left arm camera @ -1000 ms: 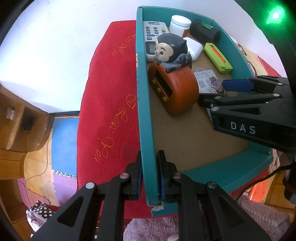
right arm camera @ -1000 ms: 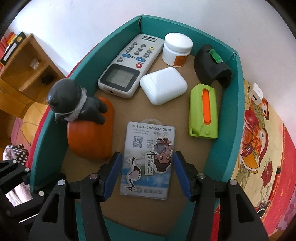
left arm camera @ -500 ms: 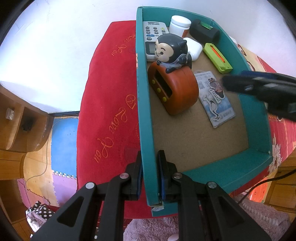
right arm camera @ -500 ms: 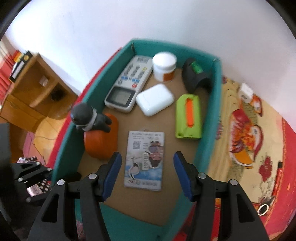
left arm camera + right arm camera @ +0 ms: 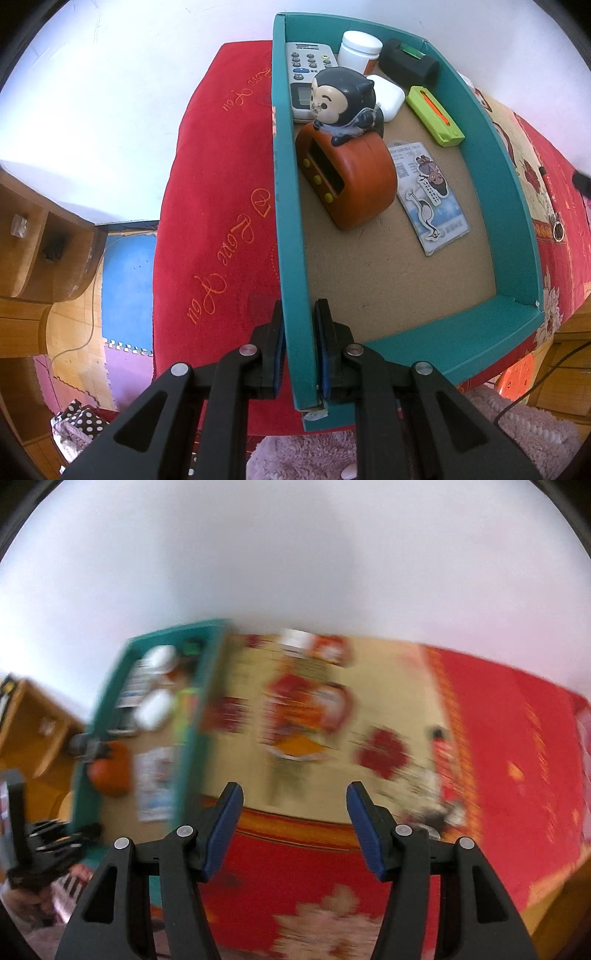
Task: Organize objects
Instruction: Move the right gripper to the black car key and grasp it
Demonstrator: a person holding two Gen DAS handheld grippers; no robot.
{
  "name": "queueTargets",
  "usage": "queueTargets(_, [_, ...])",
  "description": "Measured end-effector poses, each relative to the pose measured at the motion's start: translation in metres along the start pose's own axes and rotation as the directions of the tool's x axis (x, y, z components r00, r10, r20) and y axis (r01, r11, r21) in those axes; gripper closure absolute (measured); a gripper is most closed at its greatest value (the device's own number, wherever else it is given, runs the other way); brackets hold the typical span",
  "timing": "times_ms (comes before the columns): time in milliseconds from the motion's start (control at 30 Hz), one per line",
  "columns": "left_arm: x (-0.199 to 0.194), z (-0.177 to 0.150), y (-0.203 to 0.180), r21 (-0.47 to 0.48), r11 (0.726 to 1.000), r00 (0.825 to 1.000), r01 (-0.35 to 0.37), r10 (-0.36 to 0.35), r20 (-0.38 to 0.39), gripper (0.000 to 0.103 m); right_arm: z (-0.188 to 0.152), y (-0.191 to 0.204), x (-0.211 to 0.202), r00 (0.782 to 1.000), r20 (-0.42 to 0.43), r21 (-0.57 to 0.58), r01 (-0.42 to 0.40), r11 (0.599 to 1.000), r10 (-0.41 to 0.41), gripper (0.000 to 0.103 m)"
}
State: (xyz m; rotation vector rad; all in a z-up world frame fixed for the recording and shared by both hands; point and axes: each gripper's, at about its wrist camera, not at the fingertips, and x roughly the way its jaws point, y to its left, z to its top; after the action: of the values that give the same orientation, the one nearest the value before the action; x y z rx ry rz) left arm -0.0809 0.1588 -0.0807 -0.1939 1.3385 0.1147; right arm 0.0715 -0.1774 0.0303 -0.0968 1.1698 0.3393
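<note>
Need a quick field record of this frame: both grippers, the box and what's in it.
left gripper: shut on the teal box side wall
right gripper: open, empty, over the red patterned cloth, outside the box
box contents: remote control, white jar, white case, black holder, green utility knife, ID card, orange clock with a black cartoon figure on top
right view: motion-blurred

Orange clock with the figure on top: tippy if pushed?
Probably. The clock has a rounded body and the figure makes it top-heavy, so it may rock or roll. It looks like stiff, smooth plastic, likely slippery. It stands close to the box wall, leaving little room there.
</note>
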Motion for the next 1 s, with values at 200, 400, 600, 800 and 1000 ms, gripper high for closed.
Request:
queueTargets(200, [0.0, 0.0, 0.0, 0.0, 1.0, 1.0, 0.0, 0.0, 0.0, 0.09, -0.024, -0.064, 0.023, 0.991, -0.074, 0.16, 0.125, 0.979, -0.114, 0.043])
queueTargets(400, [0.0, 0.0, 0.0, 0.0, 1.0, 1.0, 0.0, 0.0, 0.0, 0.09, -0.035, -0.096, 0.04, 0.986, -0.115, 0.304, 0.15, 0.941, -0.12, 0.043])
queueTargets(600, [0.0, 0.0, 0.0, 0.0, 1.0, 1.0, 0.0, 0.0, 0.0, 0.09, -0.041, -0.115, 0.056, 0.989, -0.131, 0.431, 0.117, 0.895, -0.066, 0.043])
queueTargets(800, [0.0, 0.0, 0.0, 0.0, 1.0, 1.0, 0.0, 0.0, 0.0, 0.09, -0.041, -0.113, 0.065, 0.984, -0.146, 0.419, 0.158, 0.894, -0.105, 0.057])
queueTargets(1000, [-0.001, 0.0, 0.0, 0.0, 1.0, 1.0, 0.001, -0.001, -0.001, 0.09, -0.042, -0.114, 0.065, 0.981, -0.146, 0.412, 0.18, 0.893, -0.131, 0.067])
